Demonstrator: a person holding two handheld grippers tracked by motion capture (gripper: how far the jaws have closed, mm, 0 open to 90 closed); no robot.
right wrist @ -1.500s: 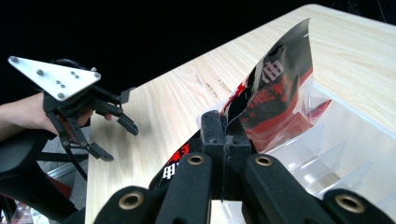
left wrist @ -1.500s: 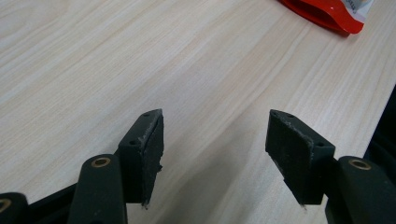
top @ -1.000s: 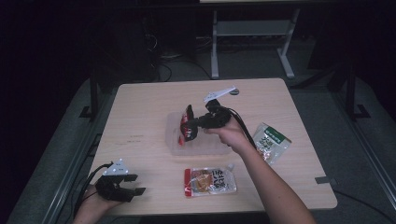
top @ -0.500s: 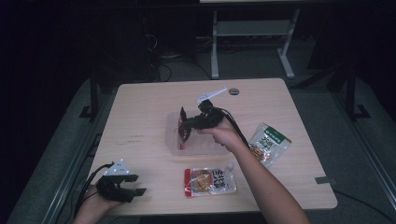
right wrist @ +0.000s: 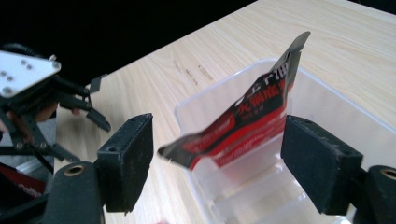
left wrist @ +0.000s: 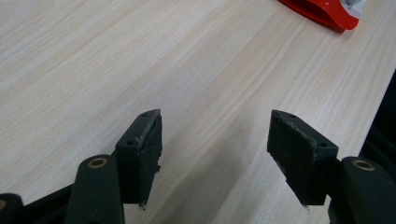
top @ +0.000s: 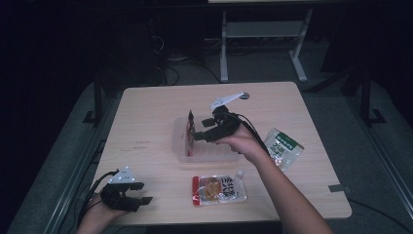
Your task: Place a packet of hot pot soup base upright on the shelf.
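The right claw (right wrist: 217, 158) stands open over the clear plastic bin (top: 207, 146), its two pads wide apart and gripping nothing; the red and black pouch (right wrist: 243, 126) stands between them, one edge very near the pad at the right of the right gripper view, though whether it touches I cannot tell. The pouch leans upright against the bin's near wall with its top corner above the rim, its lower end inside the bin; this reads as a pouch just let go into the bin, the open pads placed either side so as to clear it, which is a judgement. In the high view the right claw (top: 202, 134) sits at the bin's left half, with the pouch (top: 190, 131) at its tip. The left claw (left wrist: 224, 154) is likewise wide open and empty, held low over bare tabletop (left wrist: 140, 60) well away from the bin toward the near left corner, apparently parked out of the way. An orange spouted pouch (top: 219, 189) lies flat just in front of the bin, and a green and white packet (top: 282, 147) lies to the bin's right, both apart from either claw and probably awaiting the same handling.
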